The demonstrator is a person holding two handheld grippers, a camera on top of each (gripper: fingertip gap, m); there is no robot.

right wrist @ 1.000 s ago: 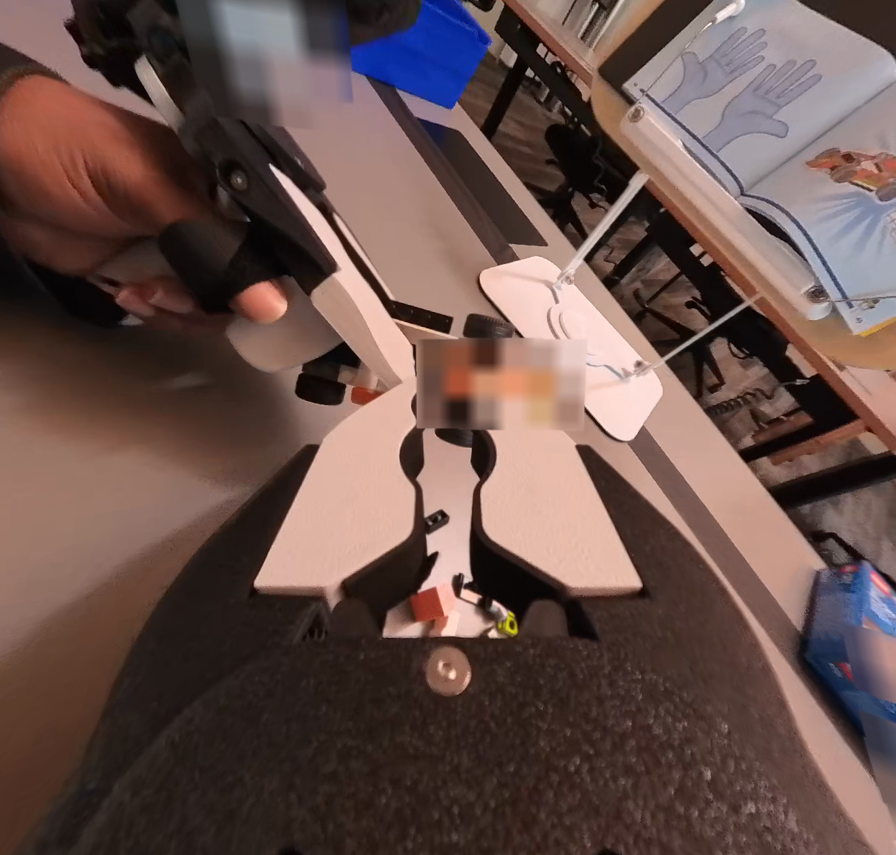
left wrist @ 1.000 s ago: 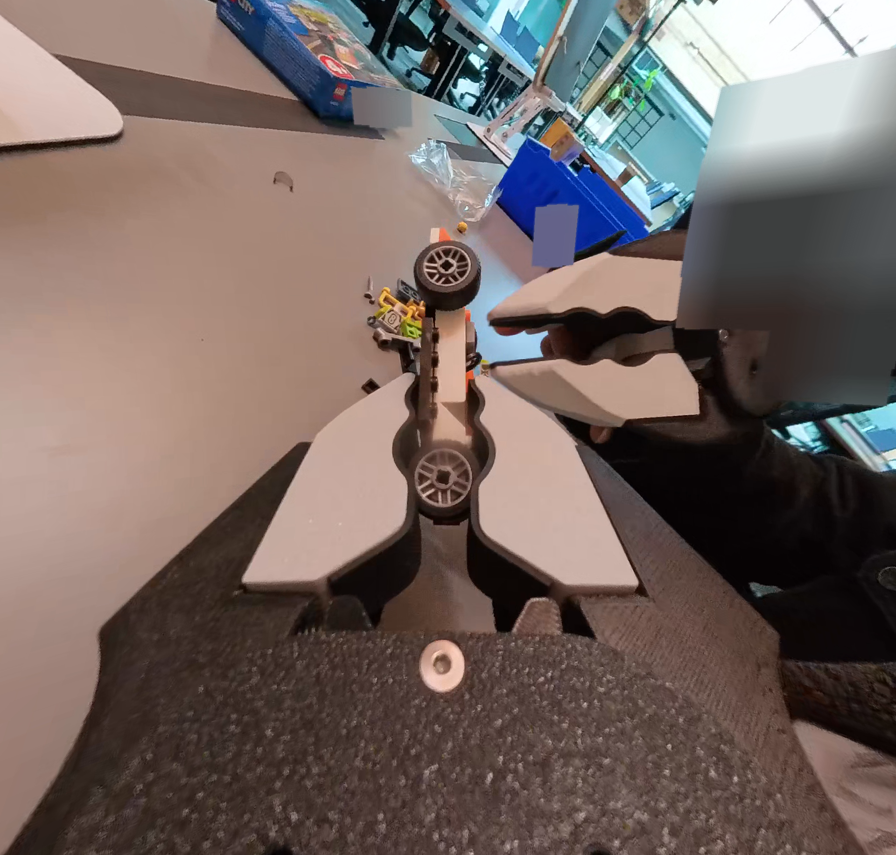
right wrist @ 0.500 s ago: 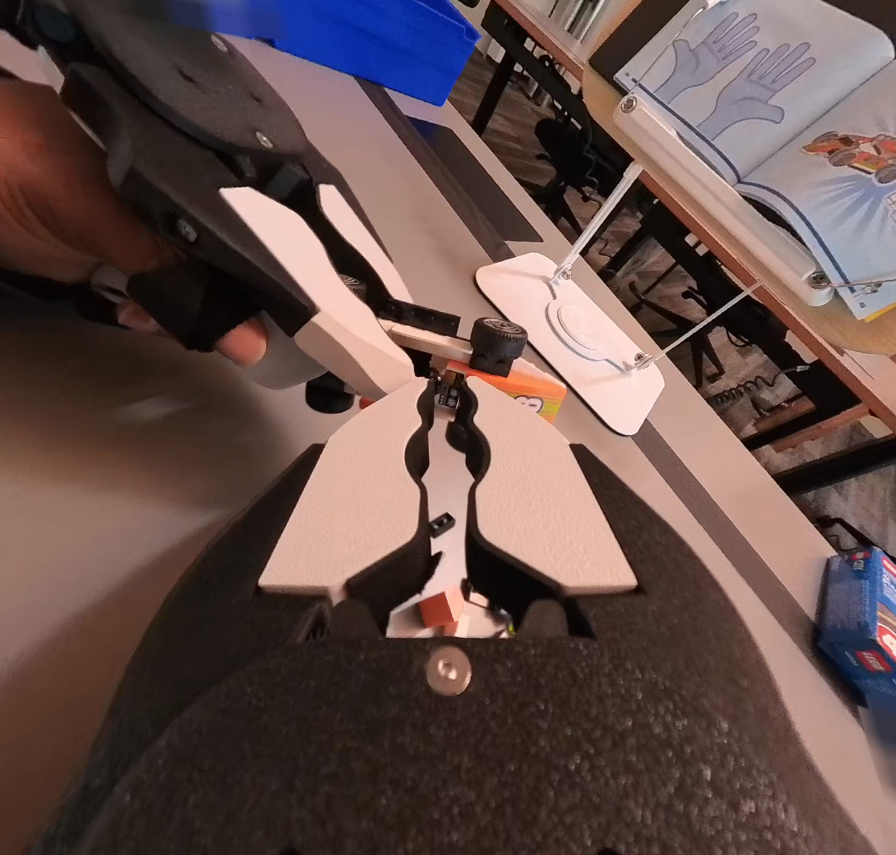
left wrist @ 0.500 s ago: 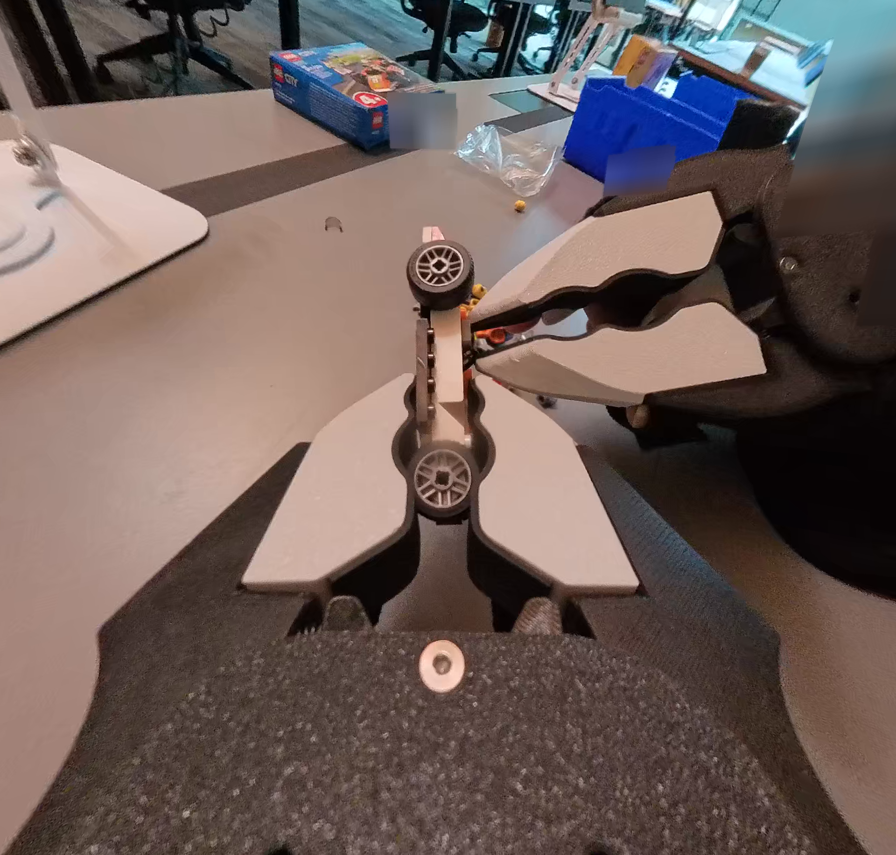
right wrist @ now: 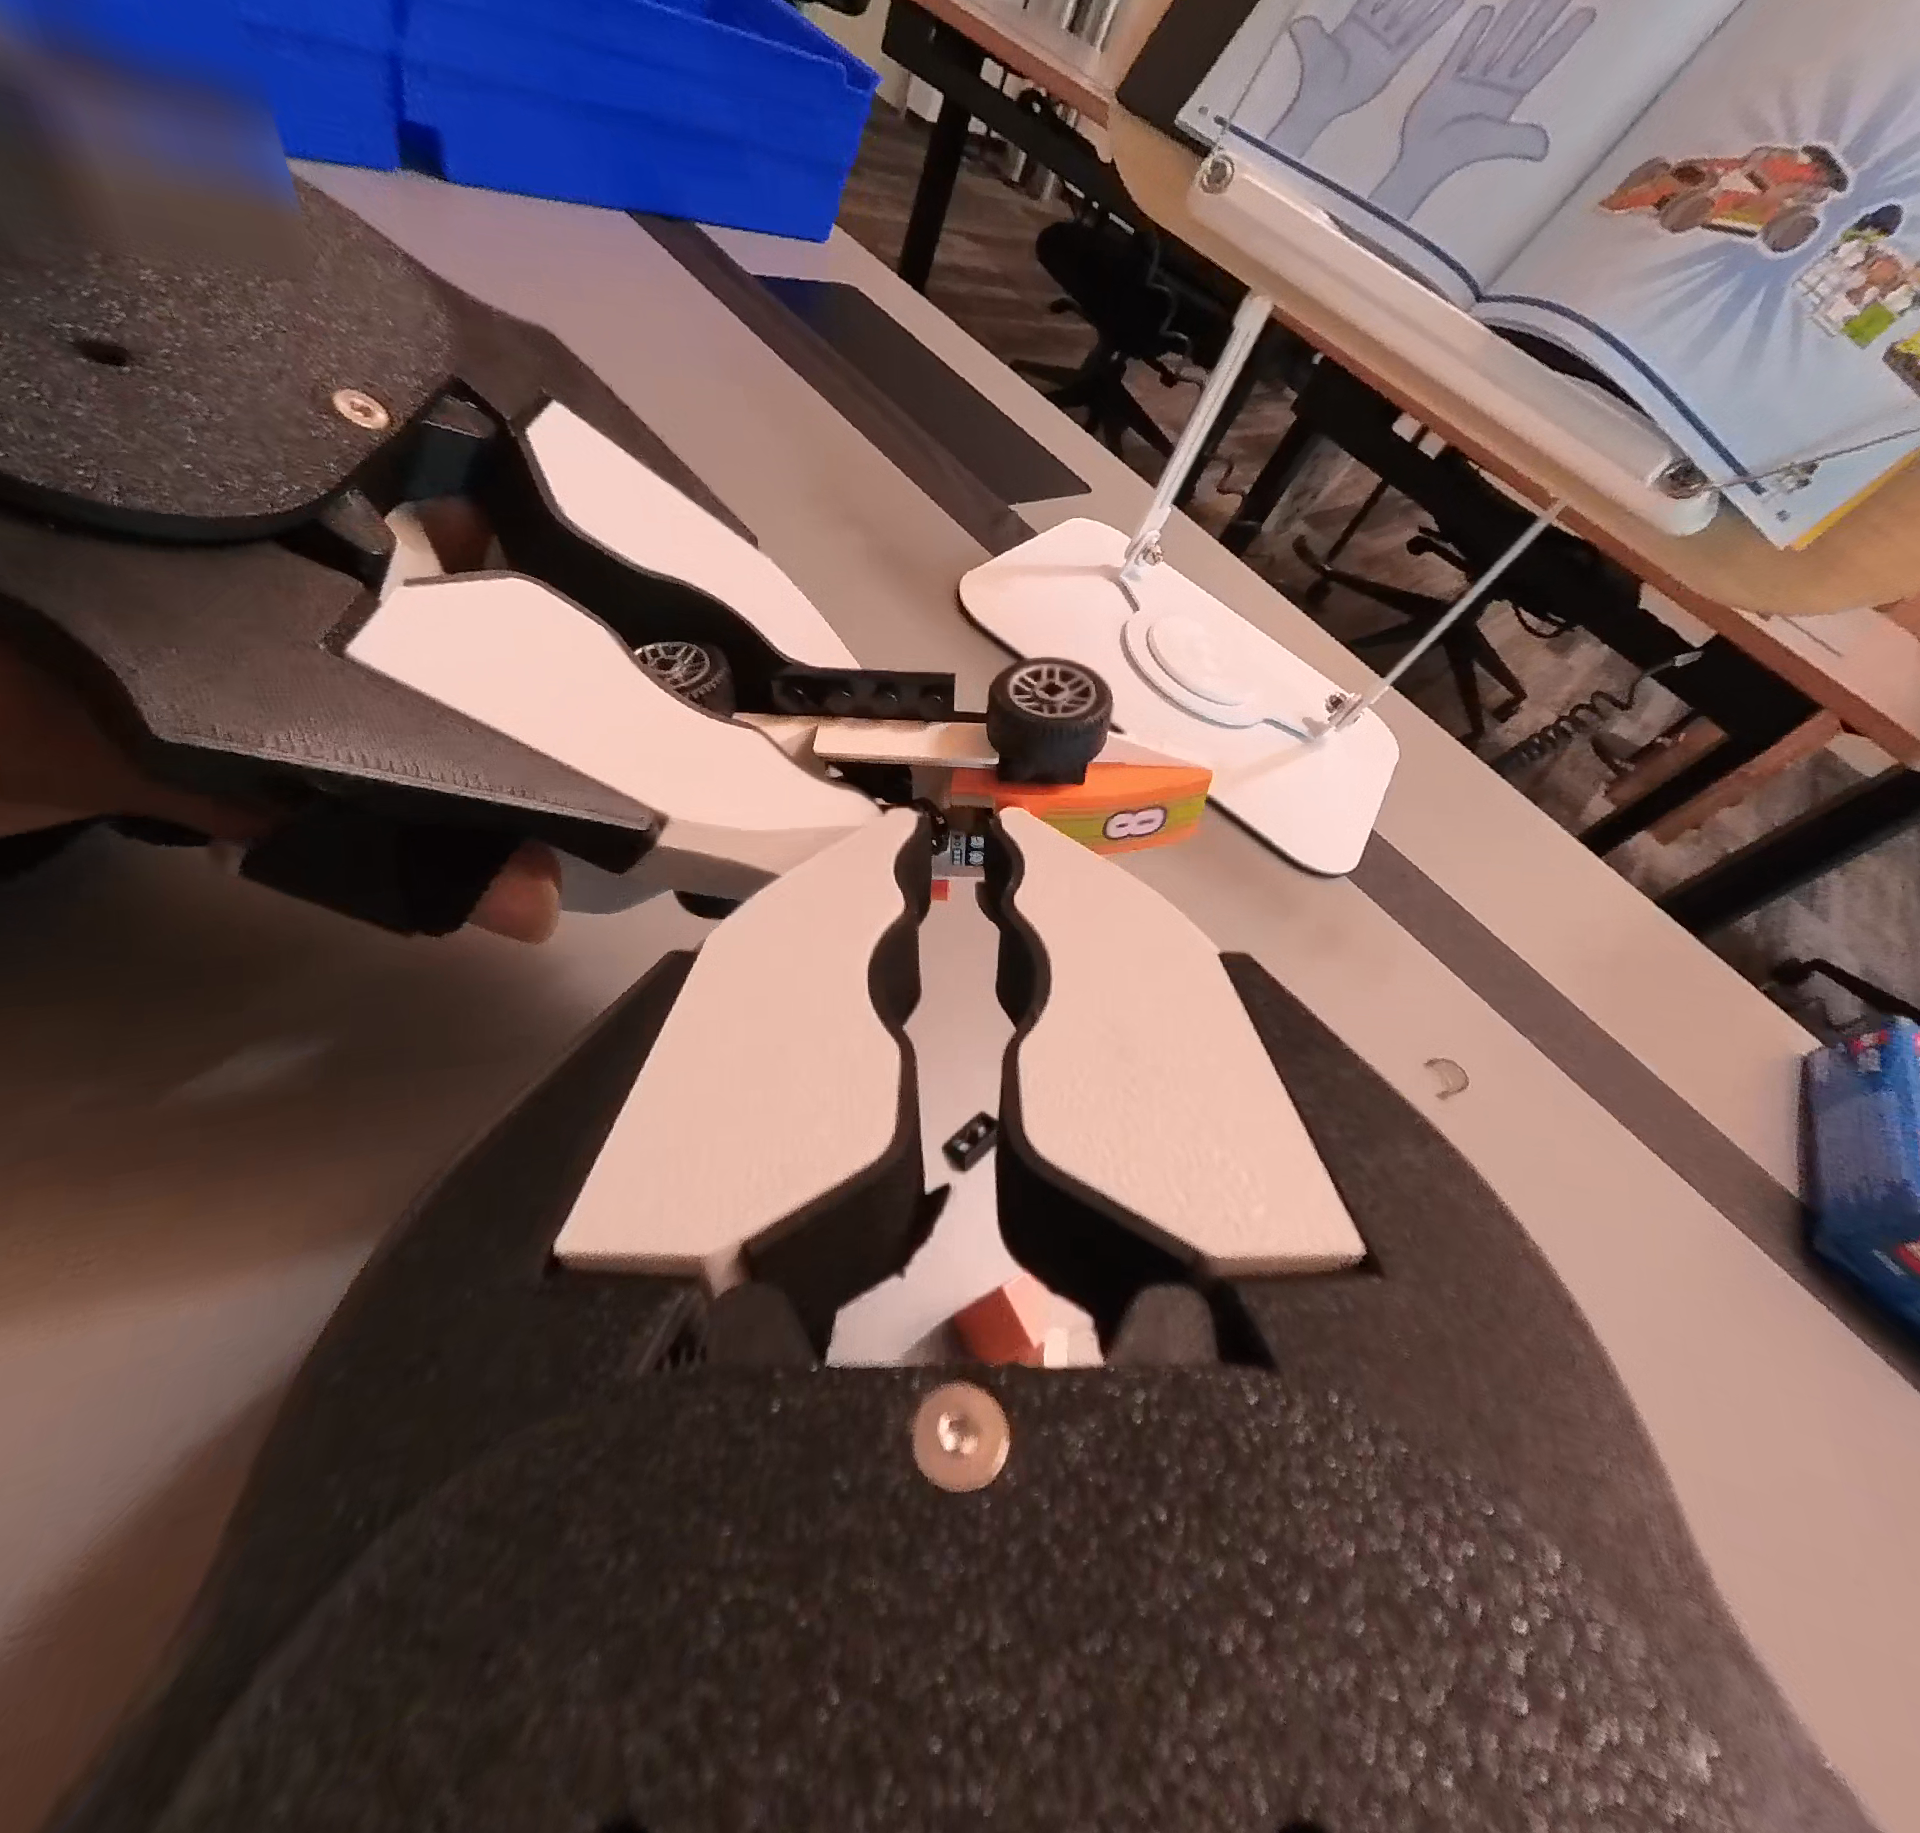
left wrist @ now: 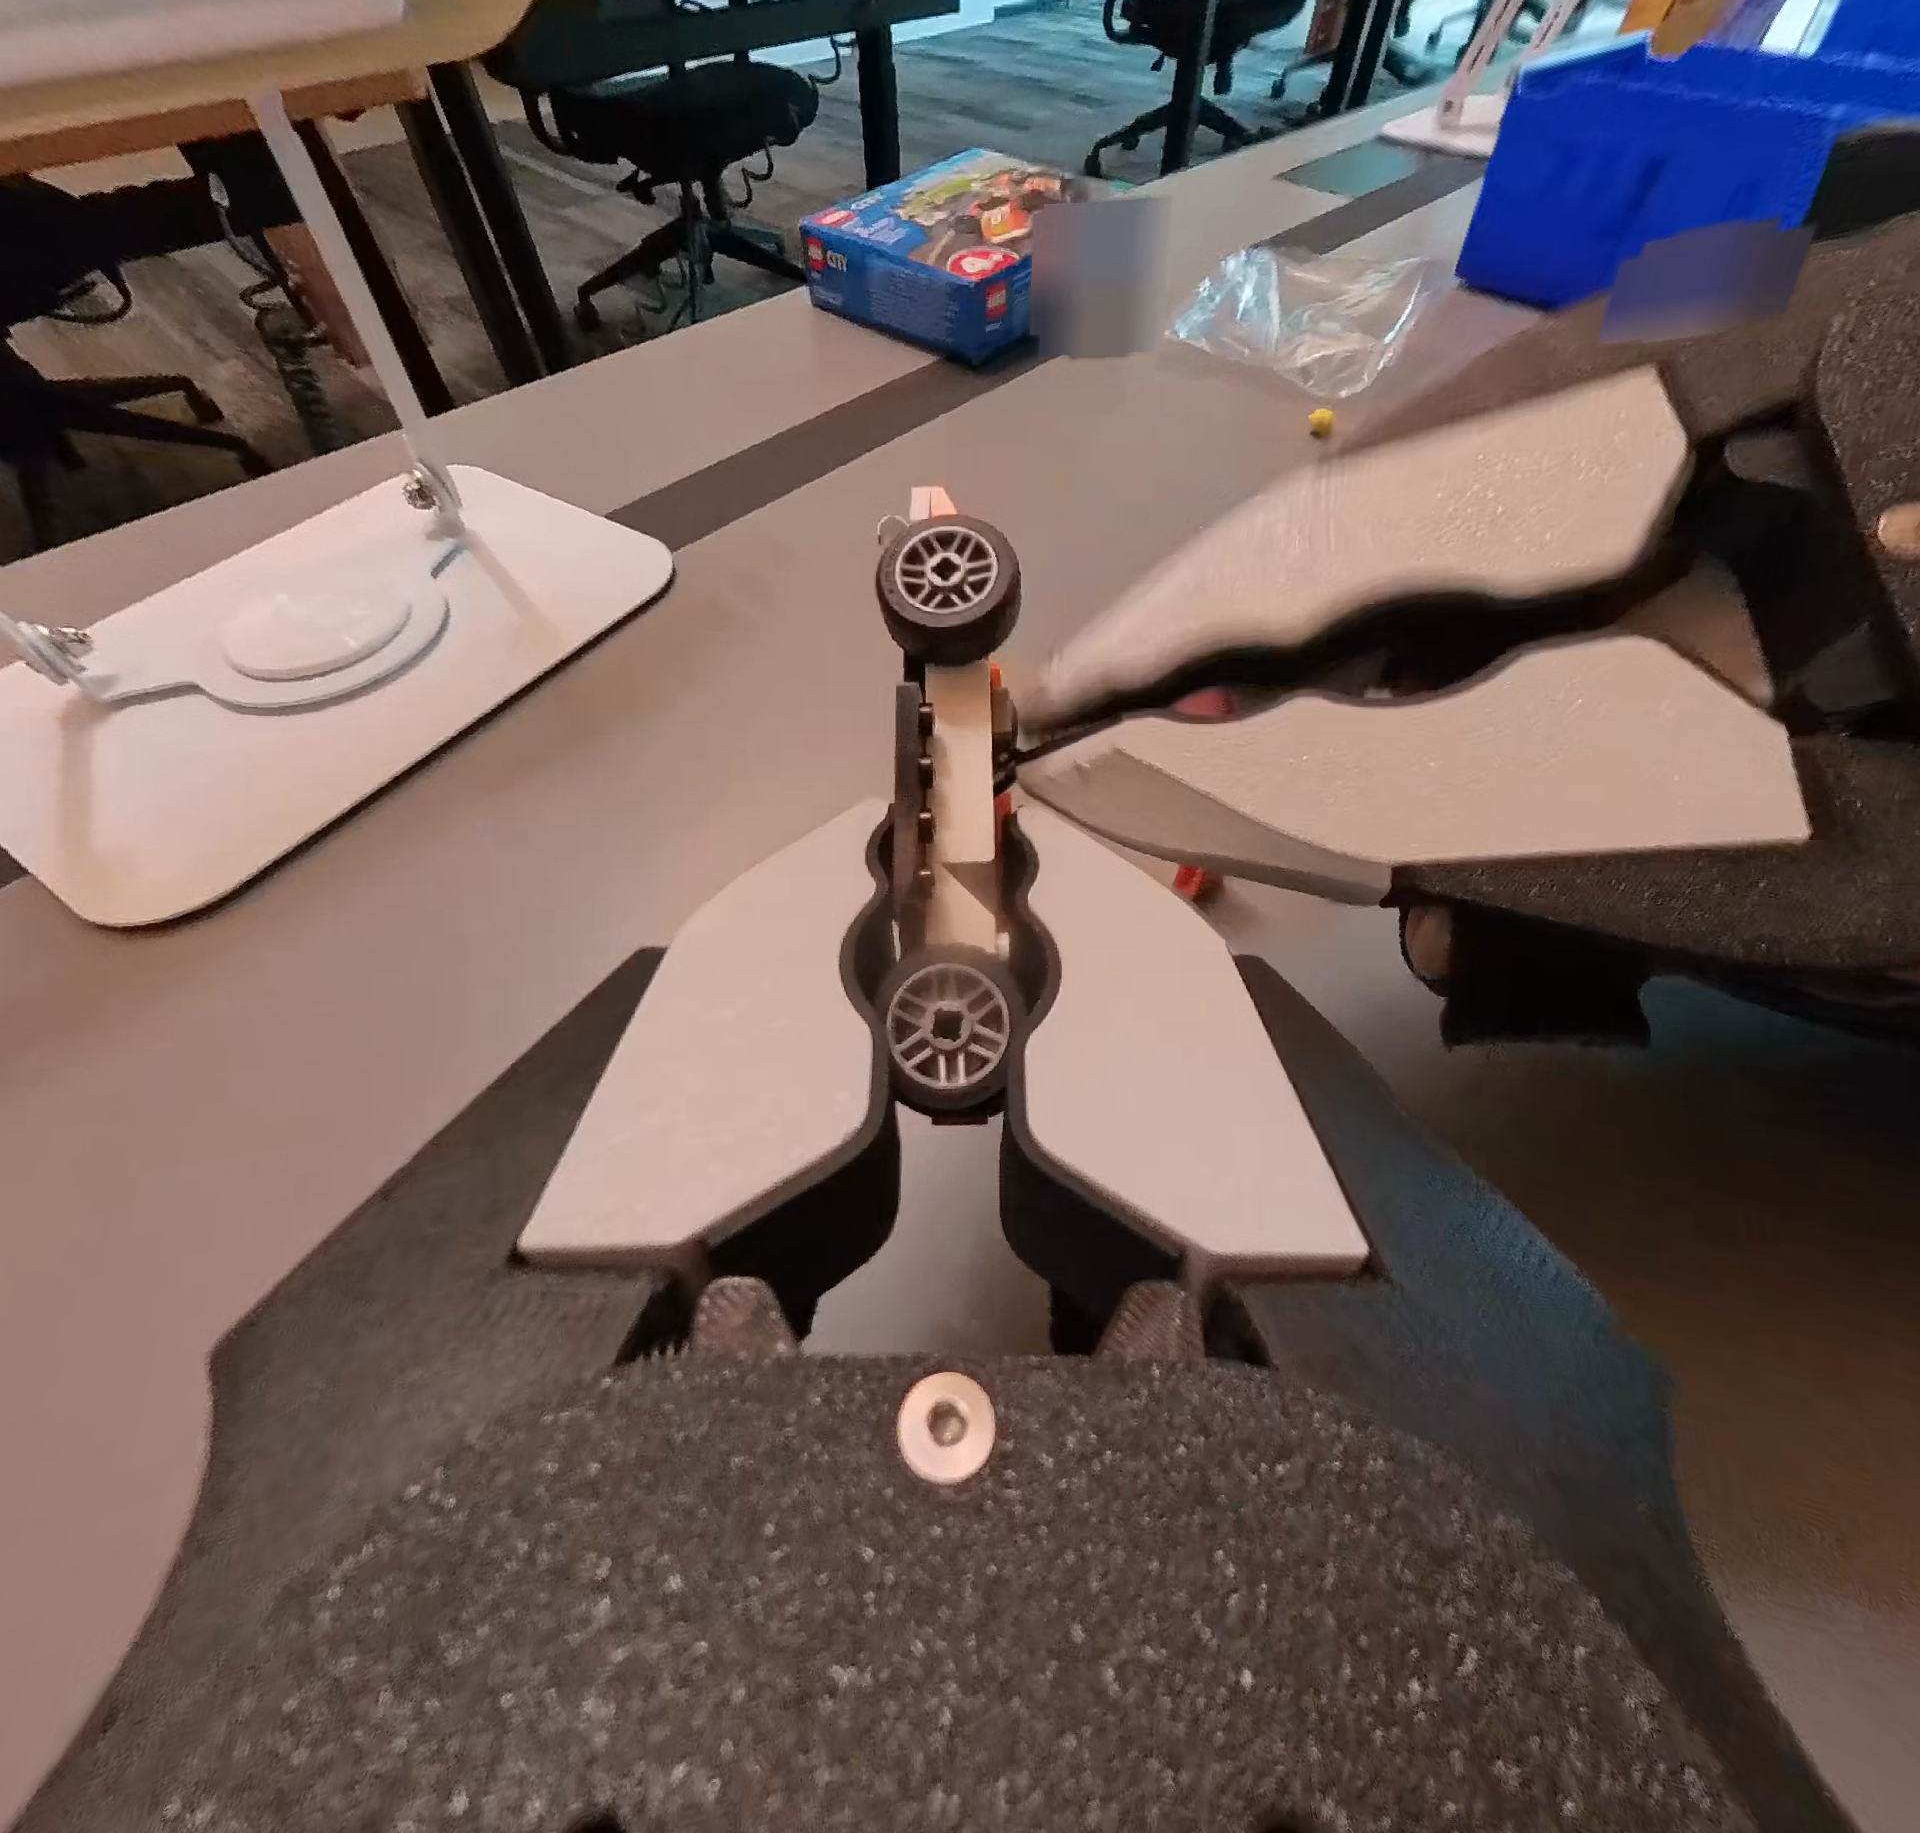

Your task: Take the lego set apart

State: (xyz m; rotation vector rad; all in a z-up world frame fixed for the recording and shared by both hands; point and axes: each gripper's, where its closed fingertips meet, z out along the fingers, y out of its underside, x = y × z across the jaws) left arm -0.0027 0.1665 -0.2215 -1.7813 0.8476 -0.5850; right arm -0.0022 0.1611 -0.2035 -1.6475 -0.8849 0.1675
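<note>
Left wrist view is showing my left gripper (left wrist: 951,848) clamping the lego car (left wrist: 954,775), which is turned on its side above the grey table (left wrist: 436,952). One wheel (left wrist: 948,1033) is sitting deep between the two white fingers (left wrist: 727,1066), and the other wheel (left wrist: 948,588) is standing out past the tips. My right gripper (left wrist: 1029,729) is coming in from the right side, and its tips are touching the car's orange part.

In the right wrist view, the right gripper (right wrist: 956,827) is pinching a small piece (right wrist: 961,853) on the underside of the car (right wrist: 1049,744) with the very tips, the fingers almost together. A hand (right wrist: 499,890) is showing under the left gripper (right wrist: 831,775).

A small black piece (right wrist: 972,1137) and an orange brick (right wrist: 1003,1352) are lying on the table below. Farther away, a white stand base (left wrist: 301,682), a blue box (left wrist: 925,271), a clear plastic bag (left wrist: 1304,313) and blue bins (right wrist: 582,69) are resting on the table, and an open booklet (right wrist: 1621,152) is sitting on the stand.
</note>
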